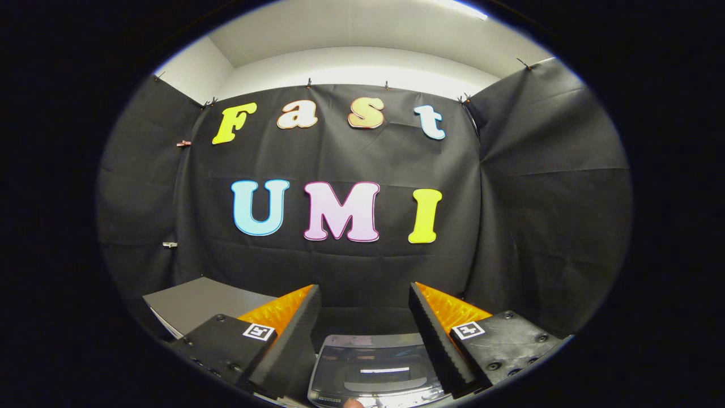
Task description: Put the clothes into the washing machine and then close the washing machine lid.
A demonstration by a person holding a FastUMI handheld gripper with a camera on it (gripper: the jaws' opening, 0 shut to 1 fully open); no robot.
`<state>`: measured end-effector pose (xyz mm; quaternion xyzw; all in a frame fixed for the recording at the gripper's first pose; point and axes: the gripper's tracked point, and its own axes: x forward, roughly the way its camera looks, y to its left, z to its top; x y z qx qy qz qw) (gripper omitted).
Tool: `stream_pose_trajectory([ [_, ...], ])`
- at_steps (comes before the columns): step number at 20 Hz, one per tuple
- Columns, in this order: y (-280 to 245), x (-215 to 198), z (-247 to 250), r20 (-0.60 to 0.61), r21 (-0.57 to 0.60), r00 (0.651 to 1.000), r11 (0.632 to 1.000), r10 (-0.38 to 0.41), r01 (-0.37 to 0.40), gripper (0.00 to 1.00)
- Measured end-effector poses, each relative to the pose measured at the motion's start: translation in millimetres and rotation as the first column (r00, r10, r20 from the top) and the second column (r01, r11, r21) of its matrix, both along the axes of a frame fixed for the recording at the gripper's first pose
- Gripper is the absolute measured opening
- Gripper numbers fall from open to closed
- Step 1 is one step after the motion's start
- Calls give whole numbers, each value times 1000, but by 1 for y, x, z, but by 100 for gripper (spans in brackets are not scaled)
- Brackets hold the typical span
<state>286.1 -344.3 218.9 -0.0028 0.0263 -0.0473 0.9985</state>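
Note:
My gripper (365, 294) is held up high, facing the booth's back wall, with its two black-and-orange fingers (294, 334) spread apart and nothing between them. Below and between the fingers lies the washing machine (374, 368), seen from above; its glossy grey top with a glass lid reflects a ceiling light. I cannot tell from this angle whether the lid is fully down. I see no clothes.
A flat grey surface (198, 303) sits to the left of the left finger, near the black cloth wall. Black cloth walls close in the back and both sides, with a white ceiling above.

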Motion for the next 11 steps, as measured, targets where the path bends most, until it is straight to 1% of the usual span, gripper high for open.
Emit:
stream_pose_trajectory([
  [11, -1, 0, 1, -2, -3, 1000, 1000, 8, -8, 98],
])
